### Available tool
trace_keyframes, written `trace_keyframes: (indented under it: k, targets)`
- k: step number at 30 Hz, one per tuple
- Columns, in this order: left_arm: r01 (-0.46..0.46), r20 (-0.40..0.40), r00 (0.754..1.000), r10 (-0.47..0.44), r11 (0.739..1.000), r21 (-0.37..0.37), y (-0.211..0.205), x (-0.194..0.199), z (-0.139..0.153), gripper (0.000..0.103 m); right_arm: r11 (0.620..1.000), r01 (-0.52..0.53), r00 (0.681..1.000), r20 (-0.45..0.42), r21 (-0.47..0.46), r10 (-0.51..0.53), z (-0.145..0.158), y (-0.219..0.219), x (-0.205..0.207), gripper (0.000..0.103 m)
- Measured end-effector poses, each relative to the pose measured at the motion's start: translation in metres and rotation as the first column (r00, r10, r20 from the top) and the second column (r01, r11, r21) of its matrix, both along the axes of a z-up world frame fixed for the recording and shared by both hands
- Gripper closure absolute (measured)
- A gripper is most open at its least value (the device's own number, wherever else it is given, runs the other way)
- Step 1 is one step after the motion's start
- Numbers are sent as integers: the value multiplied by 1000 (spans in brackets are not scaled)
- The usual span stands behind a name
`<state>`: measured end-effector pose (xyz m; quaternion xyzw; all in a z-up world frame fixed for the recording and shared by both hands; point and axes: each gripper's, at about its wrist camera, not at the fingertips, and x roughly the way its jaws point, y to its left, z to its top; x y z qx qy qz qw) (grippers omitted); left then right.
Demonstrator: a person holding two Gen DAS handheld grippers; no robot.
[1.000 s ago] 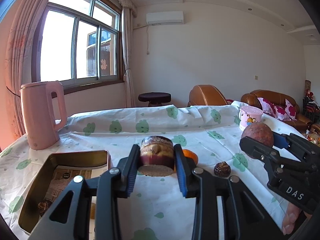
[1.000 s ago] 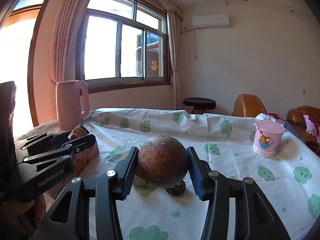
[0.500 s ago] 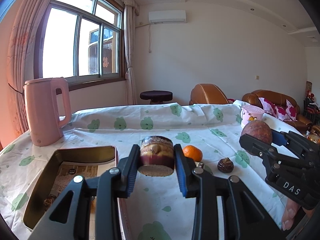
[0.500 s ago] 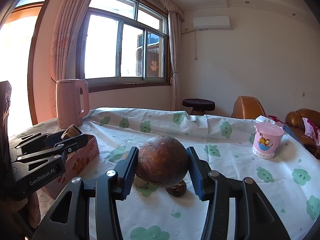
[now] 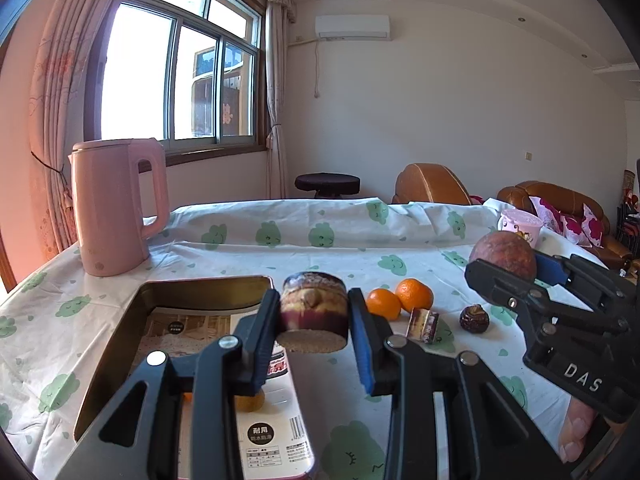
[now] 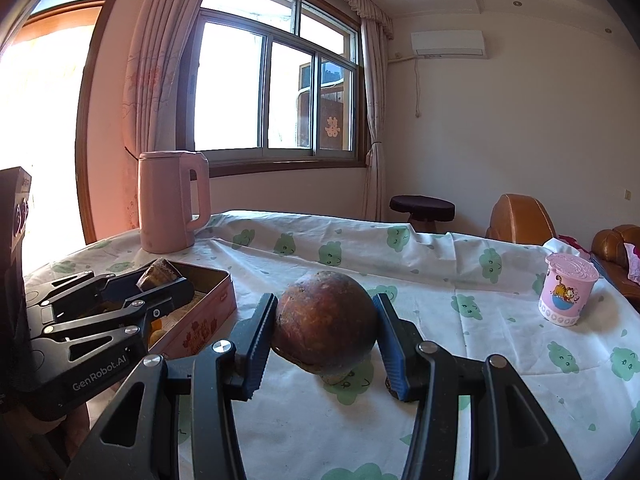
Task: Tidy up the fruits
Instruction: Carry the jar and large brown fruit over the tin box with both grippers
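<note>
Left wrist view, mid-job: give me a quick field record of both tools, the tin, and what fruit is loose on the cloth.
left tool: shut on cut cane piece, held above the tin's right edge
right tool: shut on round brown fruit, above the tablecloth
tin: open, paper-lined, something orange inside
loose fruit: two oranges, small cane piece, dark small fruit
also on table: pink kettle, pink cup

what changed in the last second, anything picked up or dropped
Nothing was picked up or dropped. The left tool carried its sugarcane chunk leftward, now at the metal tin. The right tool still grips the round brown fruit. The oranges and pink kettle stayed put.
</note>
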<state>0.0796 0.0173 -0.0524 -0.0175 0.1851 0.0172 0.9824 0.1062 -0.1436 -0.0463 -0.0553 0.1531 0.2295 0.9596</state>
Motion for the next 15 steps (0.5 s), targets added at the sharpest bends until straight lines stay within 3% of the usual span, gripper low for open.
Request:
trace_keyframes:
  k: [15]
  targets:
    - [-93, -26, 995, 92, 995, -42, 49, -7, -3, 67, 994, -108, 994, -10, -27, 108, 2, 56, 0, 52]
